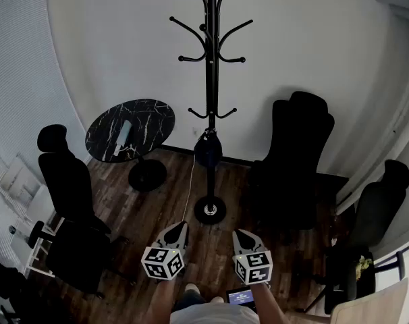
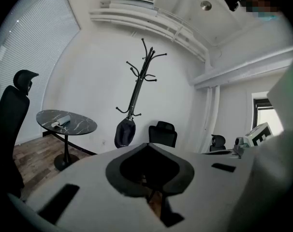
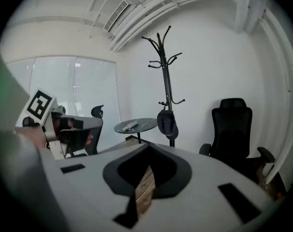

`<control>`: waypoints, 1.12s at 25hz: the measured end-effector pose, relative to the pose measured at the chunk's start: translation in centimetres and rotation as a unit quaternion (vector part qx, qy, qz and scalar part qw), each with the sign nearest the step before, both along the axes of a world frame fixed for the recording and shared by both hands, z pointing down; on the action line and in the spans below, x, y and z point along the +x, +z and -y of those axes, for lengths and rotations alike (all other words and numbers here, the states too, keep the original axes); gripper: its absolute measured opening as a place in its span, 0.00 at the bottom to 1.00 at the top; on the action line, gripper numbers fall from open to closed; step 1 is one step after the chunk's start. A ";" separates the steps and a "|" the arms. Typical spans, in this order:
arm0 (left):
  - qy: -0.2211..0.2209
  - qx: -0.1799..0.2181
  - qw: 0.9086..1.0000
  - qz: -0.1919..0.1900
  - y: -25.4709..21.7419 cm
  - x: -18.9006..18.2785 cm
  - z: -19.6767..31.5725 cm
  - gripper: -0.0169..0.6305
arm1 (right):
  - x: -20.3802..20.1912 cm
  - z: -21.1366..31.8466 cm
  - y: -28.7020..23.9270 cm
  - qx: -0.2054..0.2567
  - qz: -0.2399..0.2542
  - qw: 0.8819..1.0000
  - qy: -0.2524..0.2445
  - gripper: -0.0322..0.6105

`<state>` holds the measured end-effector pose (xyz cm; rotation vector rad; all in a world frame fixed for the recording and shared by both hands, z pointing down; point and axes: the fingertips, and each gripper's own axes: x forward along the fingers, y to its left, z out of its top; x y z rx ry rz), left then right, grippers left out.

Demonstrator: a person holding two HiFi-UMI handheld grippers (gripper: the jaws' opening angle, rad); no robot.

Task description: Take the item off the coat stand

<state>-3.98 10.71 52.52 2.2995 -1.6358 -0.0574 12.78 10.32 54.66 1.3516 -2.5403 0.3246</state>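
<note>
A dark, rounded fabric cap [image 1: 208, 148] is hung from a low hook of the black metal coat stand [image 1: 210, 79], its long axis vertical, drooping floorward. The jaws of the left gripper [image 1: 177, 229] and right gripper [image 1: 243, 236] are pressed together, empty.

Three cameras, one room corner
The head view looks steeply down at the coat stand [image 1: 210, 79] from well back; both gripper views face it from low, tilted slightly up, sharing stand, hanging cap [image 2: 124, 133] and round table [image 3: 135, 125].
</note>
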 end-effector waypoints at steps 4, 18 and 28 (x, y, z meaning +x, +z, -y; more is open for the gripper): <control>0.001 0.000 1.000 0.005 -0.4 -0.1 -0.4 0.06 | 0.0 -0.3 -0.3 -0.004 0.004 1.000 -0.001 0.07; -0.008 0.002 1.000 0.011 -0.8 -0.5 -1.1 0.06 | -0.9 -0.5 0.3 -0.026 0.051 0.998 -0.017 0.07; -0.013 -0.010 1.000 0.004 1.0 -2.4 3.2 0.06 | -2.5 4.0 2.1 -0.041 0.069 0.997 -0.014 0.07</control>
